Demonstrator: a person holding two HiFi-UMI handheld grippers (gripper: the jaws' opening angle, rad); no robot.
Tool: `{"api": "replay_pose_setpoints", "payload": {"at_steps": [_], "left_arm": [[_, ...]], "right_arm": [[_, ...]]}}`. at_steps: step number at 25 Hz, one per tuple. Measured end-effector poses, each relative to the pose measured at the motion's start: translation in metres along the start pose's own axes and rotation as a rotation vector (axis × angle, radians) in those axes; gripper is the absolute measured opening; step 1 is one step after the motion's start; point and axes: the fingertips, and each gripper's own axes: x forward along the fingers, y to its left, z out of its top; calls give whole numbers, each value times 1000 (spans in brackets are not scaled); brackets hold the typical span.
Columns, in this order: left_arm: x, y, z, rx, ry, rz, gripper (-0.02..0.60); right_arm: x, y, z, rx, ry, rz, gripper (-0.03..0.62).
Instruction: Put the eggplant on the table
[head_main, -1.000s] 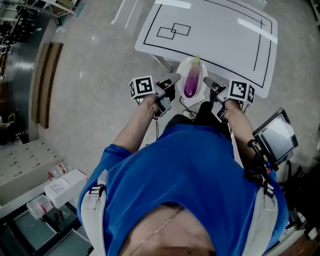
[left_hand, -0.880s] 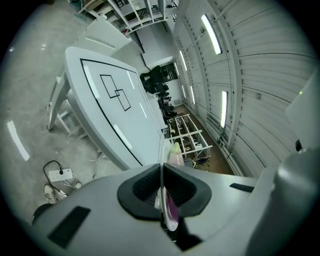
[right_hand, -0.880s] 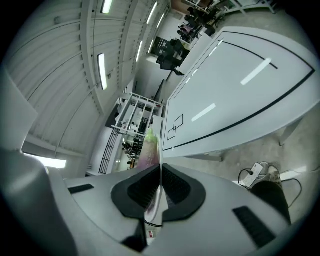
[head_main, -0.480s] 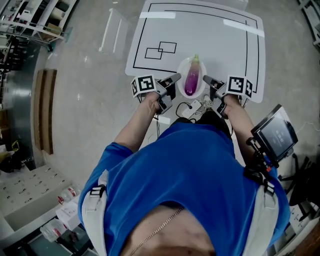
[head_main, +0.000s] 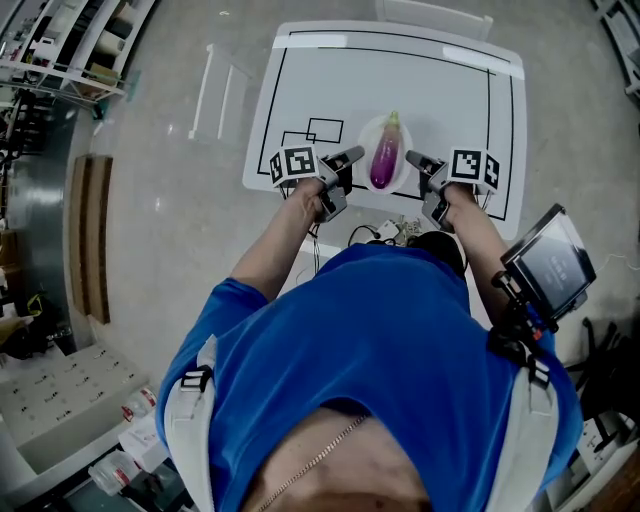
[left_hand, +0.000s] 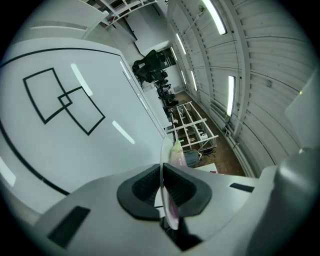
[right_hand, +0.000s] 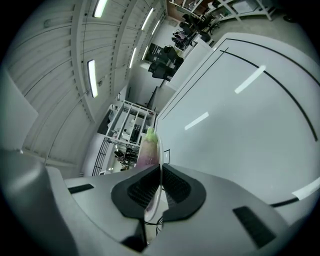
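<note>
We clamp the left gripper (head_main: 352, 157) and right gripper (head_main: 413, 160) on opposite rims of the plate (head_main: 366, 138) so the eggplant (head_main: 385, 160) rides level; the plate seems to hover over the near side of the table (head_main: 430, 85).

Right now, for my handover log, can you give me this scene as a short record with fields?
carrier: white plate, over the near part of the table
load: purple eggplant, lying on the plate, green cap pointing away from the person
left gripper: shut on the plate's left rim
right gripper: shut on the plate's right rim
plate touching table: cannot tell
</note>
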Motion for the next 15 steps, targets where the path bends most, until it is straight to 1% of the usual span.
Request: {"api": "replay_pose_setpoints", "payload": {"at_steps": [4,6,11,13,15], "left_arm": [[51,9,55,7,7,22,25],[59,11,63,9,10,26,25],[67,19,62,18,15,36,25],[80,23,73,18,16,46,25],[100,28,91,19,19,62,25]], "right_arm": [[26,-20,68,2,13,-23,12],[30,-24,78,2,11,-33,12],[32,-35,78,0,5,-55,12],[37,-43,94,1,9,-66,12],[46,-52,118,2,13,-78,12]]}}
